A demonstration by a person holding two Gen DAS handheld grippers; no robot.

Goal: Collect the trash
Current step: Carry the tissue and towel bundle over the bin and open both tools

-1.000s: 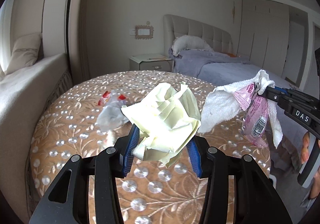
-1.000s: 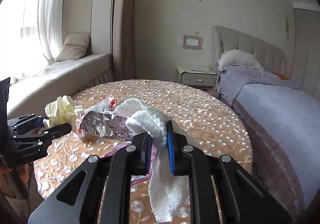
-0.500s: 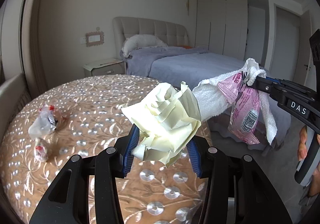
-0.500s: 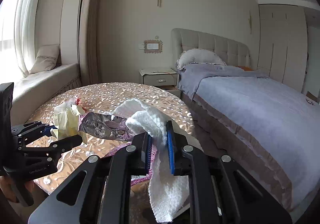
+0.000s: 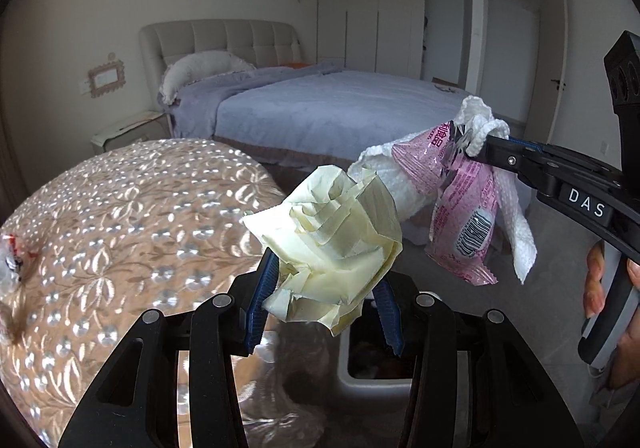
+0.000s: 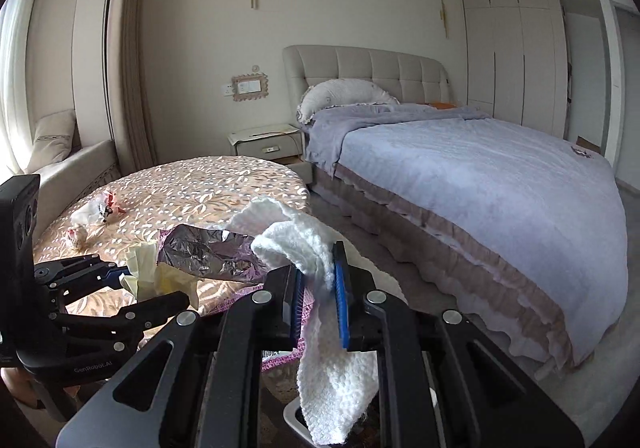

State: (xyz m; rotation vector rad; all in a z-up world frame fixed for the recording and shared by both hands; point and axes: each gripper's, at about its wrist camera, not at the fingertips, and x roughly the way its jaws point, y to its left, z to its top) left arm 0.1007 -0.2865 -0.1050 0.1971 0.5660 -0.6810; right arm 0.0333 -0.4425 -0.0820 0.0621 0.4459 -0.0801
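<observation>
while past table edge (image 5: 256, 168), left tool (image 5: 326, 288) grips yellow paper (image 5: 332, 244); right tool (image 6: 318, 300) grips towel (image 6: 332, 380).

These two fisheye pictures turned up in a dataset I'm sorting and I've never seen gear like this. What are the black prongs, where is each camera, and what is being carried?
The black prongs are tools that a person carries, one in each hand, each with two blue-padded fingers and a camera looking along them. The left camera shows the left hand-held gripper shut on crumpled yellow paper, and off to the side the right hand-held gripper. That one pinches a white paper towel together with a pink snack wrapper. Both hang past the edge of a round table with a patterned cloth, where some small wrappers lie. Below is a bin, seemingly for the trash.
</observation>
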